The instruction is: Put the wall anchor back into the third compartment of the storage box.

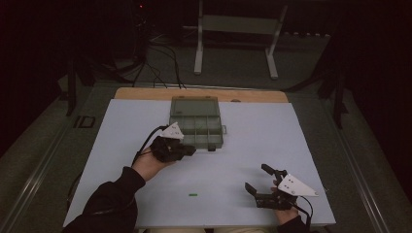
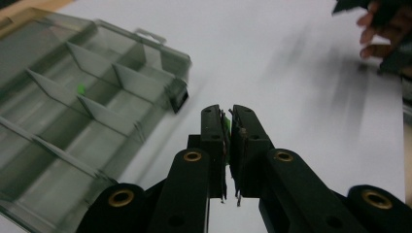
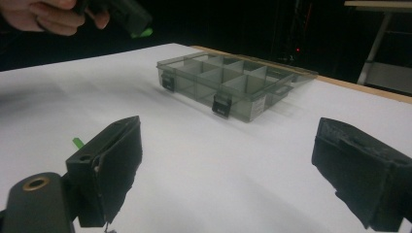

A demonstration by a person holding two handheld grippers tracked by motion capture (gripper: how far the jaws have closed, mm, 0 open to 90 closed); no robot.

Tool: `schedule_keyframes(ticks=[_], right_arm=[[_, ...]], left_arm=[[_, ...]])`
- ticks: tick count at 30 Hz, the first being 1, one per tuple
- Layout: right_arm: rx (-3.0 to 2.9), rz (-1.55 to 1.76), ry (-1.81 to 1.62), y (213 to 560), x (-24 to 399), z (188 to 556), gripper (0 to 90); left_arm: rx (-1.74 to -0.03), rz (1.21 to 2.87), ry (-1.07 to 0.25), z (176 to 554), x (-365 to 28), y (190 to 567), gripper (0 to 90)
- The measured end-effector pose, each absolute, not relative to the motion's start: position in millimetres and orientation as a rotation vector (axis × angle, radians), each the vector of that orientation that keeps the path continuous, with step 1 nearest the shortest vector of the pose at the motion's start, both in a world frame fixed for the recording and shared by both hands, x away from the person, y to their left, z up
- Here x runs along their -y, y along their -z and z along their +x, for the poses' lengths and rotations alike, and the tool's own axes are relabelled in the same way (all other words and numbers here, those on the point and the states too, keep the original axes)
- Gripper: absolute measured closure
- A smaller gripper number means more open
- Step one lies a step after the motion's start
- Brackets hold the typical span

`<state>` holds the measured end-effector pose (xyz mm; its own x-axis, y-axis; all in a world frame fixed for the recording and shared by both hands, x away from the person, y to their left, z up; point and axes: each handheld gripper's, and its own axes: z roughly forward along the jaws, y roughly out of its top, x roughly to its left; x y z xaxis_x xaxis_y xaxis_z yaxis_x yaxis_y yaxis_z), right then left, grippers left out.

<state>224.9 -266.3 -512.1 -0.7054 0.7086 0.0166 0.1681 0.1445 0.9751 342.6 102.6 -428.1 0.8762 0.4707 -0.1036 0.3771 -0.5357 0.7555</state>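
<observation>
Left tongs (image 2: 227, 127) beside organizer box (image 1: 196, 122) (lid open)

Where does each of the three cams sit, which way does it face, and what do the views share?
High view: above the person's side, looking forward and down on the white table; both forearms, left gripper and right gripper show.
Left gripper view: rides the left gripper, looks along its jaws, closed on a green piece, toward the compartment box; the other hand shows far off.
Right gripper view: rides the right gripper, jaws wide apart, facing the box; the left hand shows at the top.
Shared: the box appears in all three.
</observation>
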Motion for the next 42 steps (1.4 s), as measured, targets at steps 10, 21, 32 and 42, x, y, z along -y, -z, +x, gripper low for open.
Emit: schedule_keyframes(ticks=[10, 21, 32, 42], right_arm=[[-1.976, 0.836, -1.594, 512.0, 266.6, 224.9, 11.0], [-1.973, 0.832, -1.598, 511.8, 266.8, 224.6, 11.0], [-1.976, 0.832, -1.597, 512.4, 266.7, 225.0, 11.0], [-1.976, 0.837, -1.601, 512.6, 267.4, 224.9, 11.0]], left_arm=[[-0.653, 2.159, -0.186, 362.6, -96.2, 418.5, 83.3], [-0.756, 2.042, -0.253, 392.4, -88.4, 407.4, 83.3], [-0.913, 1.964, -0.3, 420.1, -72.1, 415.3, 83.2], [-1.053, 1.916, -0.342, 434.6, -60.0, 434.7, 83.1]])
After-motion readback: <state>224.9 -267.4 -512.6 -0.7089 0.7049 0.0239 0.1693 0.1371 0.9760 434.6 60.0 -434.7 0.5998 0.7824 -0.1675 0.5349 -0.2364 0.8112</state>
